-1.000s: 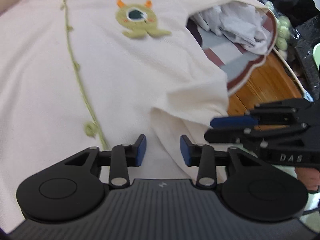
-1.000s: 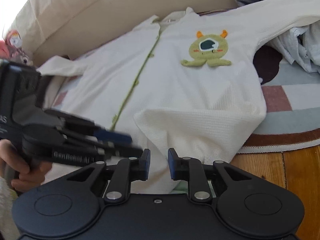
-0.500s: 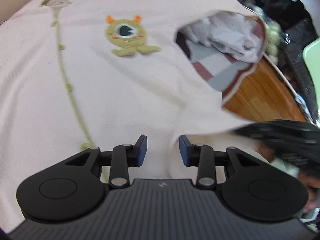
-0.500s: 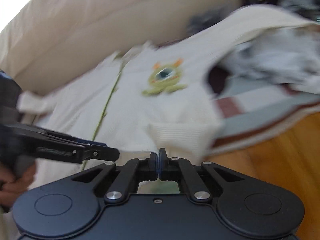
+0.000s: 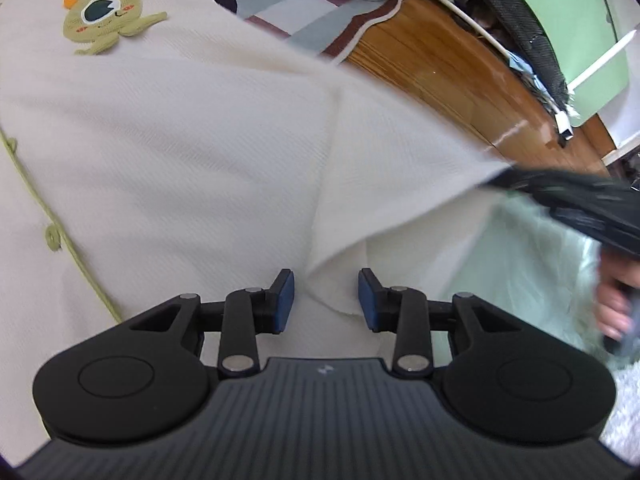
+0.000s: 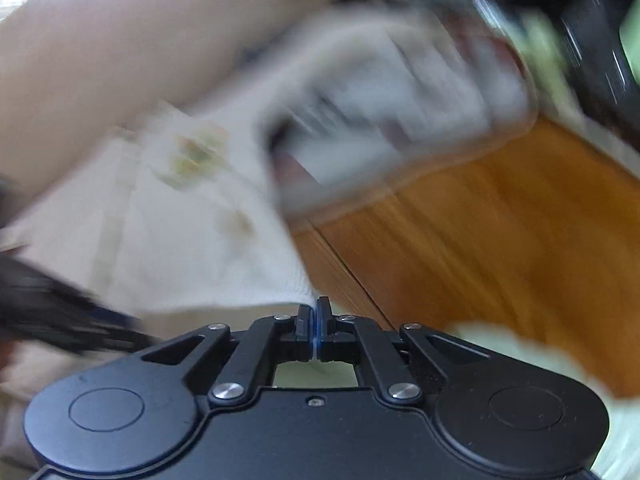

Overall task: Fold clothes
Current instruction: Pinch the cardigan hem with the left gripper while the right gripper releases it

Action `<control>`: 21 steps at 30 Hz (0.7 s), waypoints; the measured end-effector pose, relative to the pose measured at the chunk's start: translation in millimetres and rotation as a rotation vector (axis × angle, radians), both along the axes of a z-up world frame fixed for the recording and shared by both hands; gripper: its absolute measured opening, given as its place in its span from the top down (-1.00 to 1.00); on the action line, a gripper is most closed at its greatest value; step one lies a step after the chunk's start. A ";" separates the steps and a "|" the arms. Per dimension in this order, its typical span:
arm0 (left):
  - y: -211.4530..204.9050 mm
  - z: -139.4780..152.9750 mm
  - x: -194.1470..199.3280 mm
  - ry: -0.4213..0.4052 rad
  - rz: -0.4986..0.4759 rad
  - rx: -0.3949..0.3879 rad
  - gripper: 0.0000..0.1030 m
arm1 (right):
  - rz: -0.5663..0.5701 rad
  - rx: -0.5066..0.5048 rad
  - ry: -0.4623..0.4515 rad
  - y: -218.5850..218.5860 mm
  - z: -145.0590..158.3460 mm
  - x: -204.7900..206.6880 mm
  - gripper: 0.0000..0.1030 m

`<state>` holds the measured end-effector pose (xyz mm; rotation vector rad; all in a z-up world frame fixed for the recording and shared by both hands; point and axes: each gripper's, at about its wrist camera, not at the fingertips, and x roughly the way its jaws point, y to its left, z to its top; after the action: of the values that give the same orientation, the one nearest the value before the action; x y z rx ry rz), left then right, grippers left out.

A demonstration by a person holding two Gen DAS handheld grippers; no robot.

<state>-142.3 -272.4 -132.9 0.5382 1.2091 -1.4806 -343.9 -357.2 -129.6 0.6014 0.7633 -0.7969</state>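
Cream knit romper (image 5: 180,152), green monster patch (image 5: 106,20), corner stretched taut.

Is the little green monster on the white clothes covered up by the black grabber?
No, the green monster patch shows in full at the top left of the cream garment, far from the left gripper.

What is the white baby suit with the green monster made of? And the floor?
The baby suit looks like soft cream knit cotton: fine ribbed texture, matte, creasing easily. Its monster patch seems crocheted yarn, from its bumpy green loops. The floor looks like varnished wood: orange-brown grain with shiny glare streaks.
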 end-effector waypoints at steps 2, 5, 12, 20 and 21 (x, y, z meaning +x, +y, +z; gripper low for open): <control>4.1 1.3 0.3 -0.017 0.008 0.006 0.27 | -0.109 0.118 0.007 -17.7 -22.5 -13.4 0.99; 8.5 3.4 -0.7 -0.035 0.009 -0.005 0.19 | -0.089 0.064 0.043 -21.0 -24.8 -21.6 0.90; -5.9 4.1 -9.8 -0.048 0.020 -0.053 0.50 | 0.258 -0.118 -0.008 -2.1 2.4 -9.8 0.54; -10.3 13.0 -7.2 0.027 0.117 -0.130 0.92 | 0.488 -0.223 0.120 -5.4 -9.3 32.4 -0.24; -9.2 15.1 -6.6 0.041 0.119 -0.140 0.92 | 0.492 -0.209 0.113 -7.9 -10.4 35.6 -0.23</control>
<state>-148.9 -281.6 -117.7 0.3378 1.1397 -1.4674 -308.4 -365.1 -140.0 0.1662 0.8732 -0.4482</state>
